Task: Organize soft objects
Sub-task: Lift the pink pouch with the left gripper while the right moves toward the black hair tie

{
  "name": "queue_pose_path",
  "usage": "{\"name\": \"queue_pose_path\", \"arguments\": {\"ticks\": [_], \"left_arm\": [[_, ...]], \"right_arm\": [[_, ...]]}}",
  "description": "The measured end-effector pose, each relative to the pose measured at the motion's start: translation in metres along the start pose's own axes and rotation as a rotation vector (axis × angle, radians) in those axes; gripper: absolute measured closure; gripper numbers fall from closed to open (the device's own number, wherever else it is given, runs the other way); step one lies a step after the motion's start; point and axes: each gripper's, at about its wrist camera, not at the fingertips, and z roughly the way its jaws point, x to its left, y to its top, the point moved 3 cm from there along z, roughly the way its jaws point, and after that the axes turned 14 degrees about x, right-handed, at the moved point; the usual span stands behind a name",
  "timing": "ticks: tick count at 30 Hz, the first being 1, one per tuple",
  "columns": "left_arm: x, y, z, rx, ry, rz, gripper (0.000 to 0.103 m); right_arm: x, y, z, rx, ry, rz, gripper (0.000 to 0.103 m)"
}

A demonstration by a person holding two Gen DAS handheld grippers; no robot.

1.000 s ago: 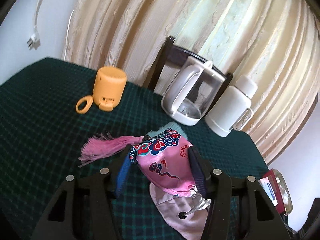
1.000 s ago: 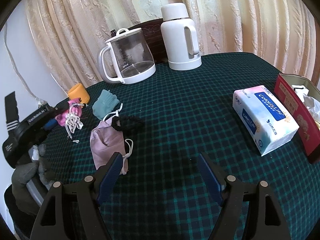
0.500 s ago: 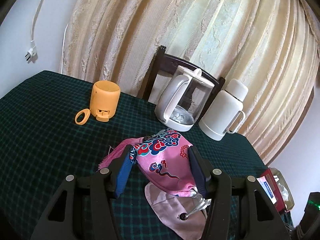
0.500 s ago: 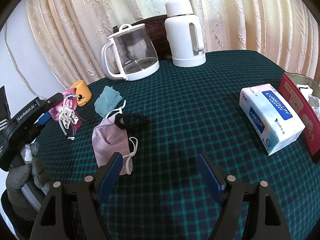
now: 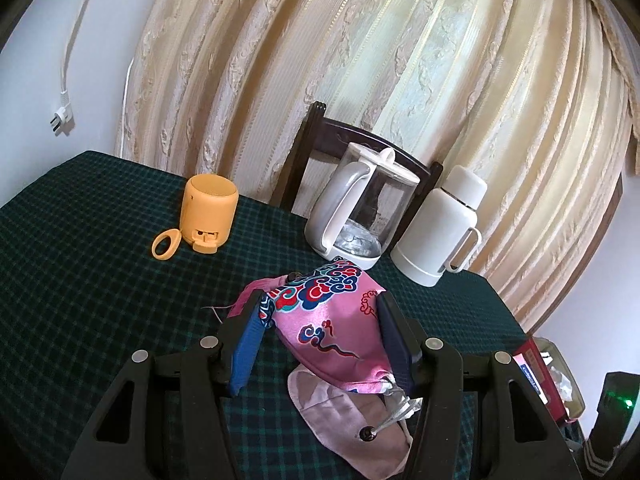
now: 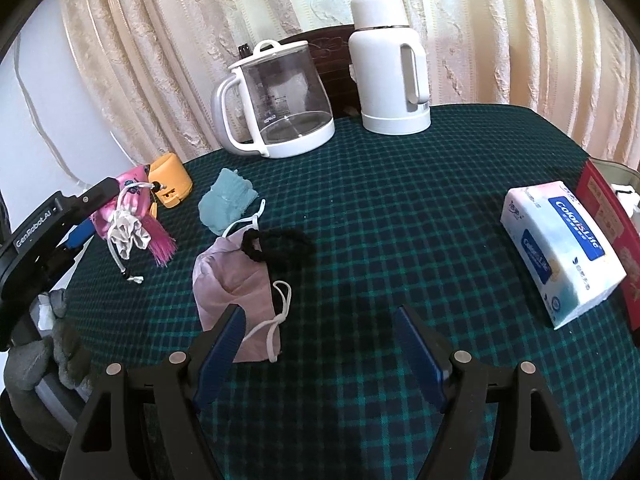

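Between my left gripper's (image 5: 320, 336) fingers sits the pink embroidered pouch (image 5: 332, 320), clamped and lifted clear of the tablecloth (image 5: 80, 280), tassel hanging. Right gripper (image 6: 320, 348) is spread wide, holding nothing, hovering over bare cloth. Just left of its left finger lies the mauve pouch (image 6: 232, 276), black scrunchie (image 6: 276, 244) on its far end, teal cloth (image 6: 226, 200) beyond. Judging by that, one item in hand, three unsorted; destination unclear.
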Motion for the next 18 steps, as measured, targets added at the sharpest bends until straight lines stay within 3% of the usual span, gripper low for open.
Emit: {"name": "queue_pose_path", "arguments": {"ticks": [8,18], "left_arm": [[0.003,0.002,-0.004,-0.012,-0.003,-0.003,0.047],[0.015,0.004,-0.004,-0.006,0.002,-0.038,0.047]], "right_arm": [[0.003,0.013,0.011,0.032,0.061,0.0,0.023],[0.031,0.031,0.047,0.102,0.095,-0.092,0.023]]}}
